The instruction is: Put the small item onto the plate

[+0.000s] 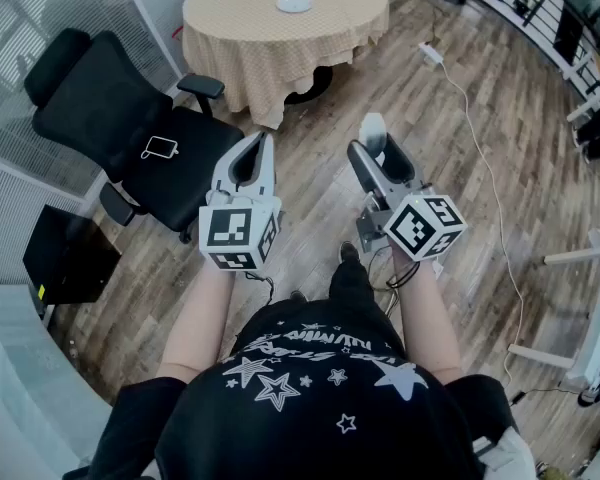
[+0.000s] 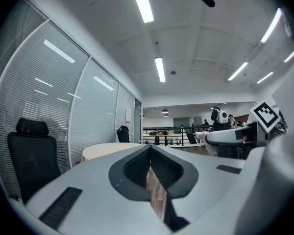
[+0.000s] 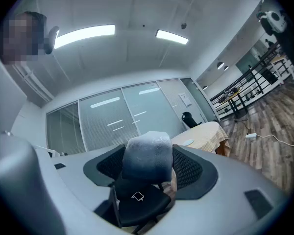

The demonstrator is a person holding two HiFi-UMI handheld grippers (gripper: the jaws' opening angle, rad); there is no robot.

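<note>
The task is judged to be at its middle stage. The small item point(image 1: 373, 126) is already taken up: it is seen clamped between the jaws of the right gripper point(image 1: 377, 150), which are set wide apart with their dark pads pressed against its 2 sides. It is carried level in the air above the wooden floor point(image 1: 460, 138). The placing is not yet done. The plate point(image 1: 294, 4) is seen bare on the round table point(image 1: 270, 58), ahead of both grippers and well apart from them, so the carry to the table, the lowering over the plate and the release are all left. The left gripper point(image 1: 263, 140) is held beside the right one with its jaws closed together on nothing; only a thin slit is shown between them in the left gripper view. The small item is shown as a pale, whitish-grey block with a rounded top and a matt, slightly mottled surface. It is too blurred in the right gripper view for its material to be told, though something soft is suggested. 1 other small thing is noted: a white tag point(image 1: 160, 148) lies untouched on the seat of the black office chair point(image 1: 80, 98) at the left, and whether it belongs to the task cannot be told.
</note>
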